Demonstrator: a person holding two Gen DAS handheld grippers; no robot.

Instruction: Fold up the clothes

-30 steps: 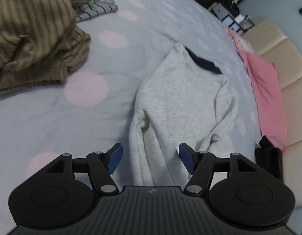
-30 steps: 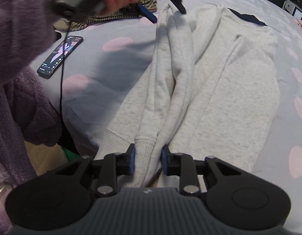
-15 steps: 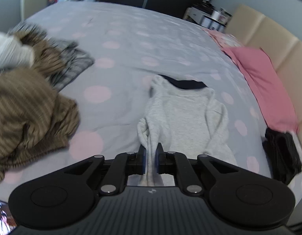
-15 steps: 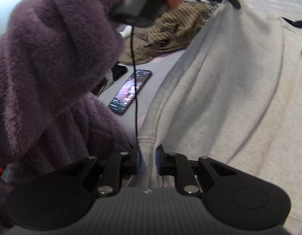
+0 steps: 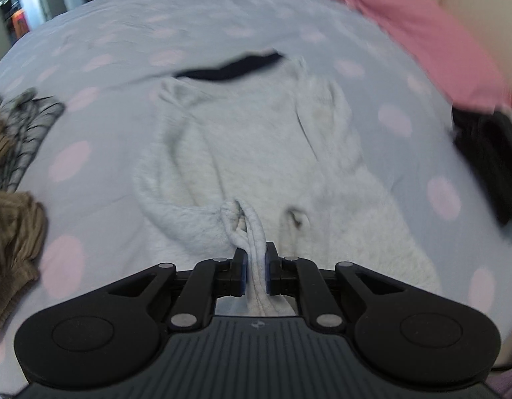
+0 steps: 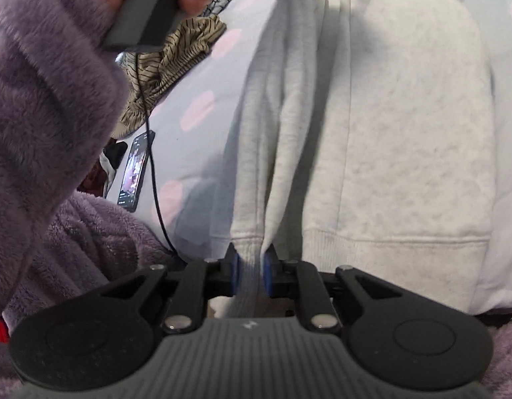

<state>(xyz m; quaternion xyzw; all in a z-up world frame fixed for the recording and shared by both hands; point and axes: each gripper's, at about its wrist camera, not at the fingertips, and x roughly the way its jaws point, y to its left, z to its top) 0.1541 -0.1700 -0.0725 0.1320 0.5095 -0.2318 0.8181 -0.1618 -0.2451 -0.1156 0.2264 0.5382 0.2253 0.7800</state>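
A light grey sweatshirt (image 5: 256, 139) with a dark collar (image 5: 229, 66) lies on the dotted bed sheet (image 5: 123, 33), collar at the far end. My left gripper (image 5: 255, 266) is shut on a bunched fold of its side edge, lifted off the bed. In the right wrist view the sweatshirt (image 6: 405, 116) fills the middle, and my right gripper (image 6: 250, 272) is shut on the ribbed hem at the near end of the same raised fold. A hand holds the left gripper's handle (image 6: 146, 10) at the top left of that view.
A pile of brown striped clothes (image 5: 10, 232) lies left of the sweatshirt, also the striped pile (image 6: 176, 53). A phone (image 6: 134, 173) and a black cable (image 6: 153, 166) lie near the bed edge. A pink pillow (image 5: 422, 33) and a black garment (image 5: 488, 156) sit at the right. A purple fleece sleeve (image 6: 50, 83) fills the left.
My left gripper went from open to shut on the sweatshirt's side edge and swung across with it. My right gripper tightened on the hem and rolled; the raised fold now stretches between both.
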